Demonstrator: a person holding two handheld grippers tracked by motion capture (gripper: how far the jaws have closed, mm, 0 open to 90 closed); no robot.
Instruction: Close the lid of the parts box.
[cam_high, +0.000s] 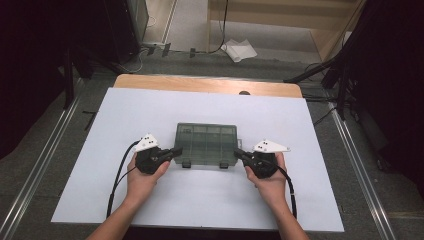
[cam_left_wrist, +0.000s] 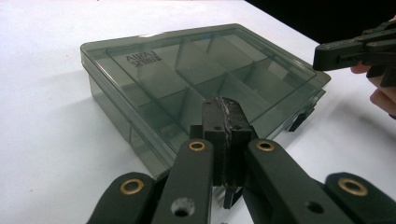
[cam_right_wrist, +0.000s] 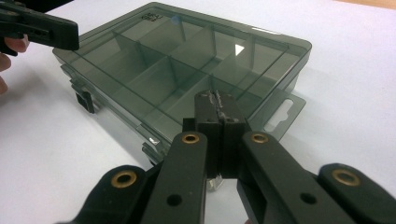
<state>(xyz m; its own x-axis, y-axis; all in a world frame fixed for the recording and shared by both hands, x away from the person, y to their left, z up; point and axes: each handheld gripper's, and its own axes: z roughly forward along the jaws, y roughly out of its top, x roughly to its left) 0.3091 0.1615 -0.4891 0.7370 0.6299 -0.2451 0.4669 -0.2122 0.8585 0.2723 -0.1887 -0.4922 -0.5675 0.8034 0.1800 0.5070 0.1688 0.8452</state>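
A smoky see-through compartment box (cam_high: 206, 142) lies flat on the white table top (cam_high: 150, 200) with its lid closed. Dividers show through the lid (cam_left_wrist: 187, 70), and two dark latches (cam_high: 186, 163) sit on its near side. My left gripper (cam_high: 176, 151) is shut and empty, its tip at the box's left near corner. In the left gripper view, its closed jaws (cam_left_wrist: 226, 105) hang over the lid edge. My right gripper (cam_high: 237, 152) is also shut and empty at the right near corner, by the box's hang tab (cam_right_wrist: 280, 114). Its closed tip (cam_right_wrist: 215, 100) points across the box (cam_right_wrist: 177, 60).
A wooden table edge (cam_high: 200, 84) runs behind the white top. Dark stands (cam_high: 340, 75) and cables flank the table, and a crumpled paper (cam_high: 239, 50) lies on the floor beyond. Bare white surface surrounds the box on all sides.
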